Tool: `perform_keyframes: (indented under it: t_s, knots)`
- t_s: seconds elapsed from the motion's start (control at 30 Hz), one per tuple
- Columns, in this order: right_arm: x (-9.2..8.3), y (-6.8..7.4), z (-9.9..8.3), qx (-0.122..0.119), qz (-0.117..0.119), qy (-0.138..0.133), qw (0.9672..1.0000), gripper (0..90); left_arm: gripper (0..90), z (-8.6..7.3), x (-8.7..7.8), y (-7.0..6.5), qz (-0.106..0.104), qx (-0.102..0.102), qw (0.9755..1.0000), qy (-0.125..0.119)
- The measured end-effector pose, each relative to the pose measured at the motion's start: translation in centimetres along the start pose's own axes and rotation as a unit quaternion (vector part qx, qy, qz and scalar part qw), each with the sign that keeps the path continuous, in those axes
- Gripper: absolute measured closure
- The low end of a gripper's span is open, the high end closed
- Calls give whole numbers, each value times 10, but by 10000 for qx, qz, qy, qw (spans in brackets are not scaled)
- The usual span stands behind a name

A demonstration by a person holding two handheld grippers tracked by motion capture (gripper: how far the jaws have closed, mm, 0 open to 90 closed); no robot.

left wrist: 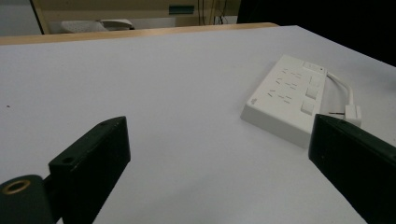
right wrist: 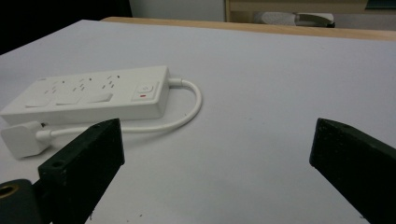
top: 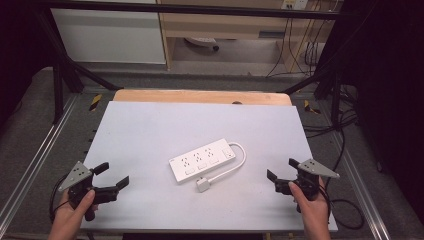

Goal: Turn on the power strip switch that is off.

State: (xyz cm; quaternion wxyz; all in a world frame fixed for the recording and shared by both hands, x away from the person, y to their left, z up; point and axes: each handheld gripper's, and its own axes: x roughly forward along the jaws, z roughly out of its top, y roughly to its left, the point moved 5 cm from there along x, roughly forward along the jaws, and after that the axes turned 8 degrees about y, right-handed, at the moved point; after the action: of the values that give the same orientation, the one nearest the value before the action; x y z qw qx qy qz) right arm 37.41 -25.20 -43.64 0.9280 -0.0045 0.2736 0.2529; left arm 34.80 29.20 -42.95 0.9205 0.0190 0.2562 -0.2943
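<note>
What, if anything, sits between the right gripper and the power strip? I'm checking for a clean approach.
Nothing visible: bare white table lies between the open right gripper and the power strip; its cable and plug lie on that side.

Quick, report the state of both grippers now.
Left gripper: open, holding nothing.
Right gripper: open, holding nothing; the white plastic power strip lies untouched between them.

We look down on a white desk (top: pixel 150 130) in a dim workroom.
Its far edge shows a strip of bare wood (top: pixel 200 96); grey floor (top: pixel 30 140) lies on both sides; black frame bars (top: pixel 62 60) slant up at left and right; beyond stand a white cabinet (top: pixel 107 35) and a wooden shelf unit (top: pixel 225 25); dark cables (top: pixel 345 125) trail at right.
</note>
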Motion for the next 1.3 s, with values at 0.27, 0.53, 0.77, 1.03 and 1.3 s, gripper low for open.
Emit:
perform_keyframes:
  t_s: [0.27, 0.53, 0.77, 1.03, 1.3]
  knots:
    - [-1, 8, 9, -78, 142, -85, 9998, 27, 55, -1, 1, 0, -8, -17, 10000, 12]
    - [3, 11, 25, -108, 309, -50, 9995, 35, 51, -3, 2, 0, 5, 18, 10000, 75]
    - [5, 15, 38, -224, 305, 13, 9993, 44, 51, -3, 4, 0, -11, -6, 9999, 103]
    - [12, 23, 49, -315, 426, 154, 9985, 43, 51, -3, 4, 0, 23, 39, 9999, 115]
    - [17, 32, 63, -390, 575, 147, 9975, 45, 51, -3, 4, -1, -22, 56, 9999, 143]
